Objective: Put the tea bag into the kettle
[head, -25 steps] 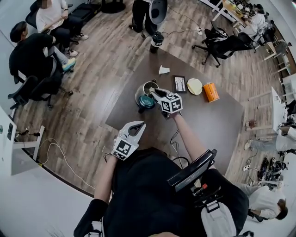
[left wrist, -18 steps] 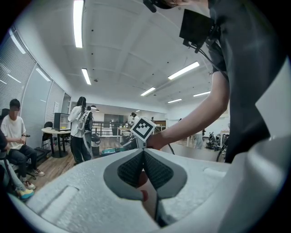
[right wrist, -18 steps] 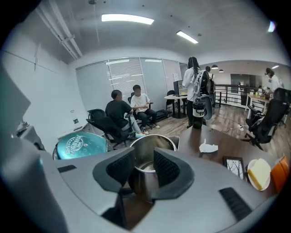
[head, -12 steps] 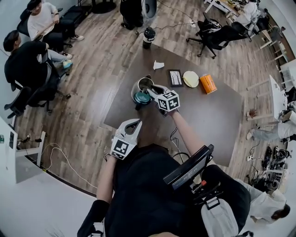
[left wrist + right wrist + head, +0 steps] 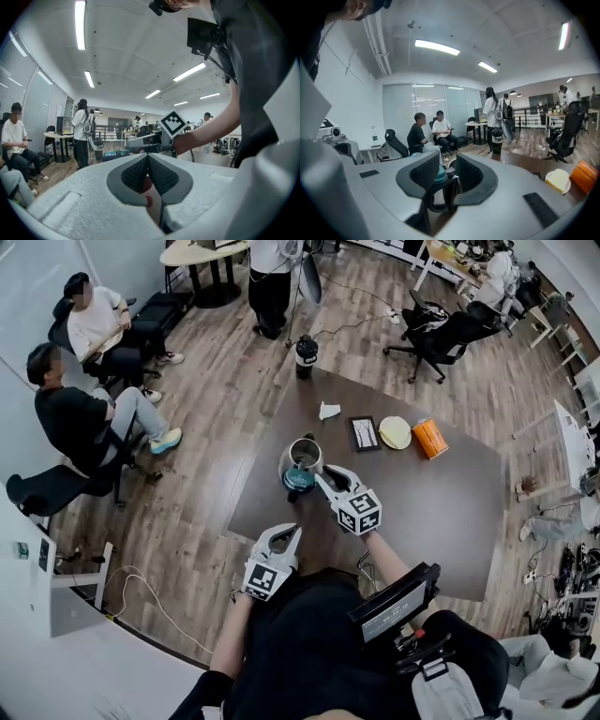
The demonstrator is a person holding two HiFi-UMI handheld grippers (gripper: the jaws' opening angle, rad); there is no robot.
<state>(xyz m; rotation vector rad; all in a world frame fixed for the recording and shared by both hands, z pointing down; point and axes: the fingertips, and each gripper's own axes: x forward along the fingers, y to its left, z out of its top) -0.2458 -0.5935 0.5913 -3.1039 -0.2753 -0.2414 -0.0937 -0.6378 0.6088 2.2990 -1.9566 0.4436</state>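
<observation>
R fingers point(image 5: 423, 174) just opened, gripping nothing, beside kettle point(image 5: 292, 454); L fingers point(image 5: 136, 174) closed.

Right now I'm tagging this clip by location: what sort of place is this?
Probably an open-plan office or lab. It has black wheeled office chairs, long white ceiling strip lights and a pale round meeting table on a wood-plank floor.

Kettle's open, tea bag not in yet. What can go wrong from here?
1. The left gripper pinches the tea bag by a thin edge; it may slip on the way to the kettle.
2. The teal lid at the kettle's near side could get knocked.
3. The right gripper, jaws just opening and pinching nothing, hovers beside the kettle, crowding that path.
</observation>
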